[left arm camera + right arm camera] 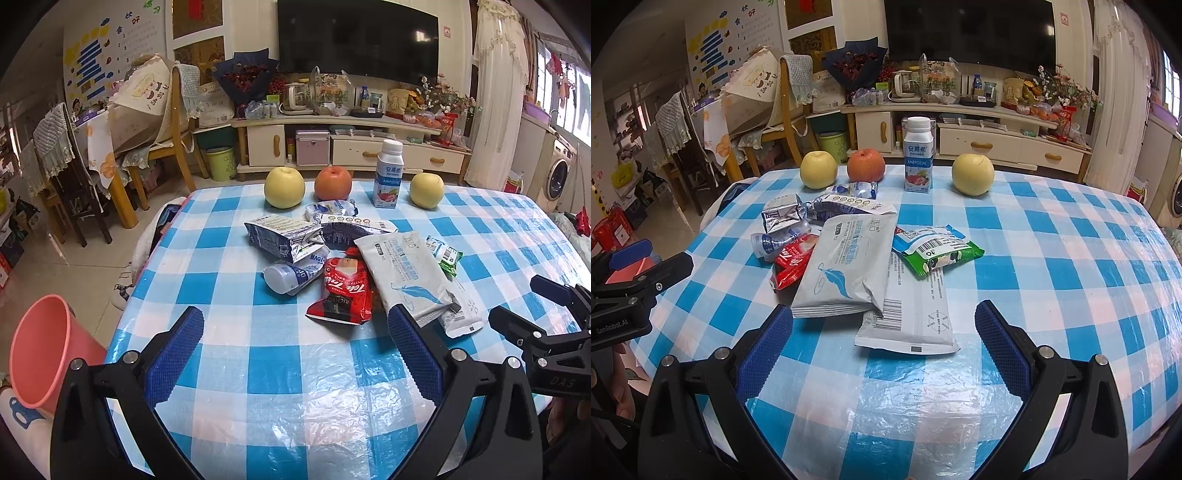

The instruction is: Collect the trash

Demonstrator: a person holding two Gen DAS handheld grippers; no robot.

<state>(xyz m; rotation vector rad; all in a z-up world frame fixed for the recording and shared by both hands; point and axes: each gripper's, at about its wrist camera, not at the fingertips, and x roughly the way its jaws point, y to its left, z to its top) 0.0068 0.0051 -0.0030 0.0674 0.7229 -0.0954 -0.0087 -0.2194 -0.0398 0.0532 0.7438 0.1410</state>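
A pile of empty wrappers lies mid-table: a red packet [341, 291] [792, 260], a grey wipes pack [404, 271] [849, 266], a flat white pouch [910, 314], a green-and-blue wrapper [934, 247], a crushed silver carton [280, 236] and a crumpled bottle [291, 275]. A pink bin [44, 350] stands off the table's left edge. My left gripper [295, 332] is open and empty, just short of the red packet. My right gripper [884, 325] is open and empty, with the white pouch's near end between its fingers.
Two yellow apples [284, 186] [426, 190], an orange apple [332, 182] and an upright yogurt bottle [388, 175] stand in a row at the far edge of the blue checked table [295, 387]. Chairs and a TV cabinet stand beyond.
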